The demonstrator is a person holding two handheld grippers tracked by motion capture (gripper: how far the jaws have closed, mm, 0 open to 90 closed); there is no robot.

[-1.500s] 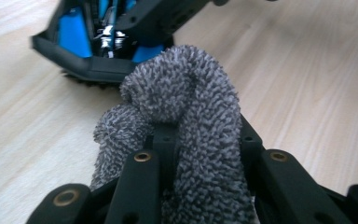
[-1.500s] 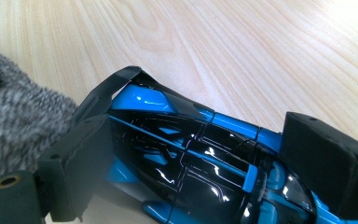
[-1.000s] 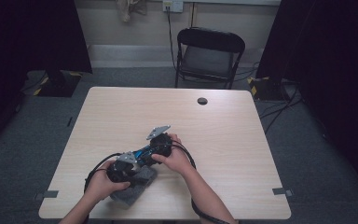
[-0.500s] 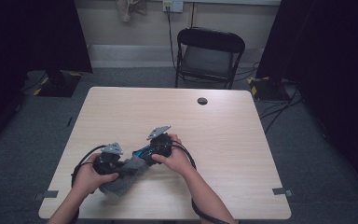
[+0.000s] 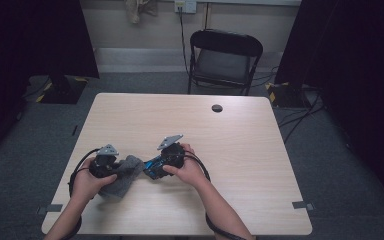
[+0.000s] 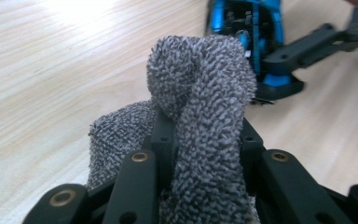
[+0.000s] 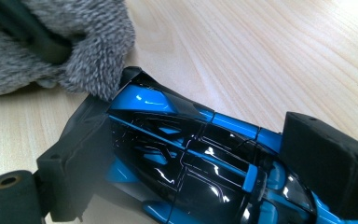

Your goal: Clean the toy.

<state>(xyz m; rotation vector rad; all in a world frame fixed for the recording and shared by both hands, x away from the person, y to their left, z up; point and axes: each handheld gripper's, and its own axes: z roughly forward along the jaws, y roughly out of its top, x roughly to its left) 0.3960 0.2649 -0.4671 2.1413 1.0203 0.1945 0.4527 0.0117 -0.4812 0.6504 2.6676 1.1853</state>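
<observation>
While the right gripper clamps the toy car by its sides, low over the table, the left gripper pinches a cloth bunched vs. its nose. Car: light, rigid, glossy, prob. slippery w/ fragile trim; keep hold on the body. Cloth's soft.

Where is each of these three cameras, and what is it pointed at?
High view: above the table, looking down; forearms, both hands.
Left gripper view: rides the left tongs, shut on the cloth.
Right gripper view: rides the right tongs, shut on the toy car.
All three share the car and cloth.
</observation>
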